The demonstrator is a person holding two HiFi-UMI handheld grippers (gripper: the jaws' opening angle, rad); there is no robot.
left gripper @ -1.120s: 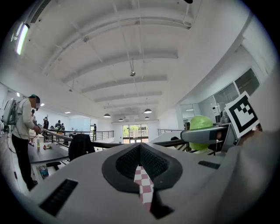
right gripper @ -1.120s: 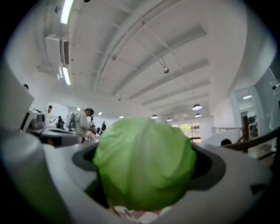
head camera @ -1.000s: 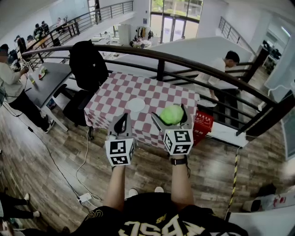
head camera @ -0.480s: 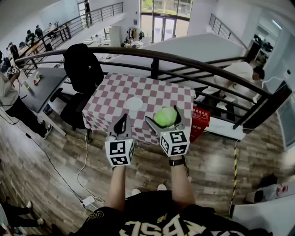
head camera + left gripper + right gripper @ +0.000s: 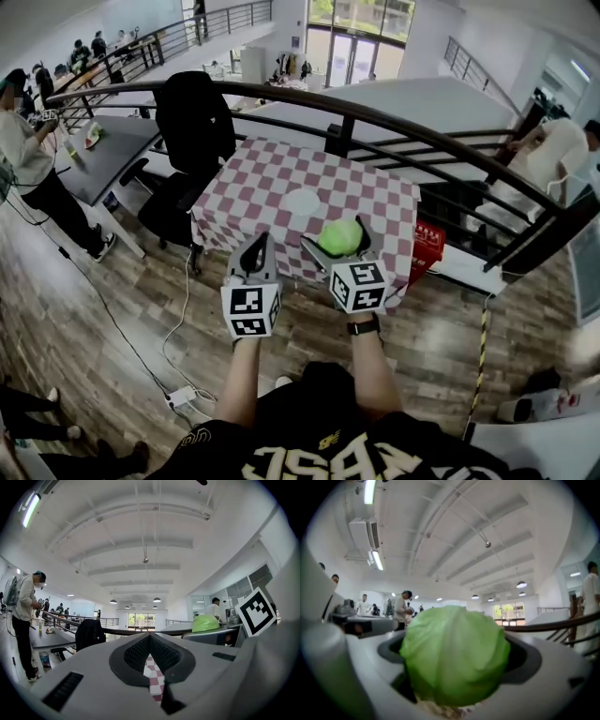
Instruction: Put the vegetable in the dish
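One cabbage (image 5: 339, 235), centre frame, clamped in right gripper (image 5: 340, 240); left gripper (image 5: 258, 251) closed, empty; white dish (image 5: 302, 202) just above.

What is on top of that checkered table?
One white dish shows, near the middle of the table. The cabbage in the right gripper hides part of the near side.

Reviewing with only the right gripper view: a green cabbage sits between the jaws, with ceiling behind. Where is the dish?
Observer: The head view shows a white dish on the checkered table, beyond and left of the cabbage.
Reviewer: Is the cabbage at the dish?
Observer: No. The right gripper holds it near the table's front edge, short of the dish.
Reviewer: And the left gripper?
Observer: The left gripper is shut on nothing, beside the right one.
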